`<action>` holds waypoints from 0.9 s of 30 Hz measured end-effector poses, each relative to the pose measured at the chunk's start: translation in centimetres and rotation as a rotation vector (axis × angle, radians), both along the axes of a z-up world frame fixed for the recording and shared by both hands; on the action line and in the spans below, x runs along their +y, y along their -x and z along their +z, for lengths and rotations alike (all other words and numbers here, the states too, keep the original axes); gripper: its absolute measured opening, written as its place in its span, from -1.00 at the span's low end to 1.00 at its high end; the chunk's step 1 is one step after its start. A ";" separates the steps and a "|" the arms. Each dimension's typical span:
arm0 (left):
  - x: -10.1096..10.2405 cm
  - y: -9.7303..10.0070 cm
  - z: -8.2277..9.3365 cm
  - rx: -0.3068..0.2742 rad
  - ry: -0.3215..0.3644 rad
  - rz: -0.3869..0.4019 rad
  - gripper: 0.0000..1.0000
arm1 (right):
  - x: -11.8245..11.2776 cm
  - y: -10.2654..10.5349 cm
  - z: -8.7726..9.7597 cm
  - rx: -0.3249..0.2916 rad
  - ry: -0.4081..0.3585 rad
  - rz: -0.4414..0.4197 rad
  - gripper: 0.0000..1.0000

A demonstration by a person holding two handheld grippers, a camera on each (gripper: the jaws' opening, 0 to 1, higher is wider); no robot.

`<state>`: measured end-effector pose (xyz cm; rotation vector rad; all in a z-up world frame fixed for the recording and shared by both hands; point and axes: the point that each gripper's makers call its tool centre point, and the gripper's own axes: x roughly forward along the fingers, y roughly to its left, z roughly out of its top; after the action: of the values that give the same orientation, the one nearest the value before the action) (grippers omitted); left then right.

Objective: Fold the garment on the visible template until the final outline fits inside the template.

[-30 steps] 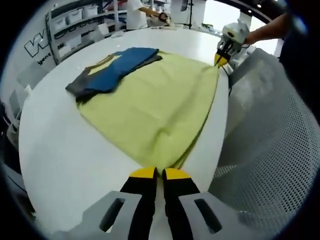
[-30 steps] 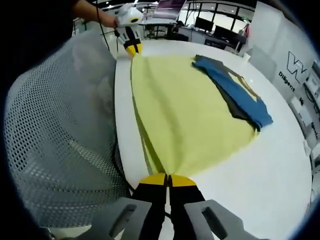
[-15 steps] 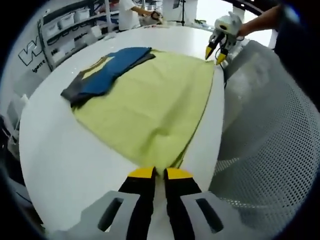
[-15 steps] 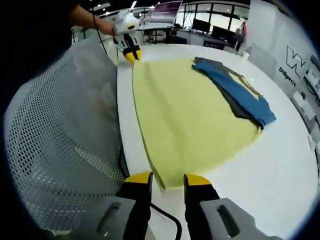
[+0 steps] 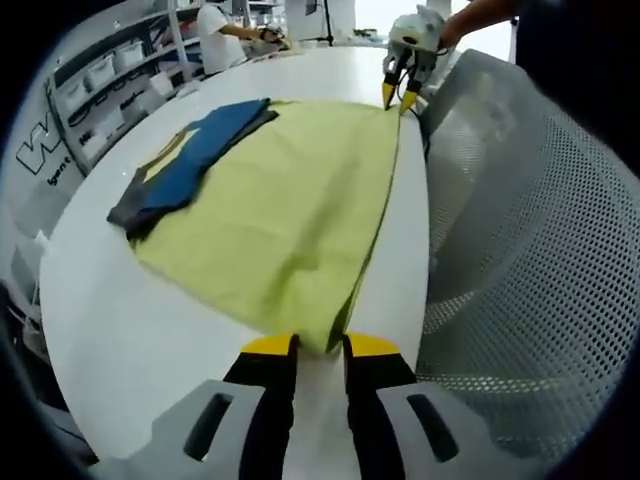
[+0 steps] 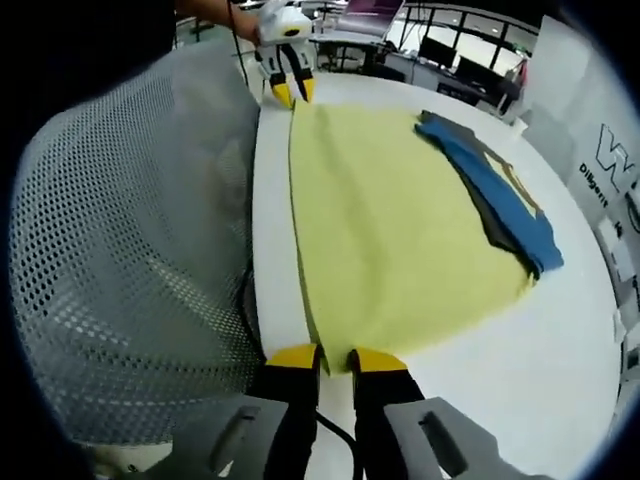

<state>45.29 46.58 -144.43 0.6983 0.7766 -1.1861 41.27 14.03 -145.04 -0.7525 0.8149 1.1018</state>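
With both near corners let go so the fold can settle, left gripper (image 5: 320,345) and right gripper (image 6: 335,353) stand parted at the yellow garment (image 5: 290,210) edge on the table (image 5: 110,300).

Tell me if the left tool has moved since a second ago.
Yes. The left tool opened, dropping the yellow cloth corner flat on the white table.

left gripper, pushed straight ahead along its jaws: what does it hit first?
Probably the near corner of the yellow-green garment. The left gripper has its jaws open at that edge on the white table. Depth is unclear; it may already touch.
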 end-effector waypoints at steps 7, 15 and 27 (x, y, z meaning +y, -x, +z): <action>0.1 -0.6 0.0 0.011 -0.023 0.012 -0.89 | -0.3 -0.4 0.2 0.004 0.011 -0.032 -1.00; 0.3 -1.2 0.5 0.081 -0.015 0.107 -0.92 | -0.6 -1.0 1.4 -0.018 -0.013 -0.062 -1.00; 0.2 -4.1 4.8 -0.011 0.038 0.138 -0.92 | -0.9 -4.3 5.4 -0.138 -0.030 -0.088 -1.00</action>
<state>49.36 46.82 -139.65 0.6095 0.7788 -1.0683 45.56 13.17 -139.62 -0.7520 0.7064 0.9711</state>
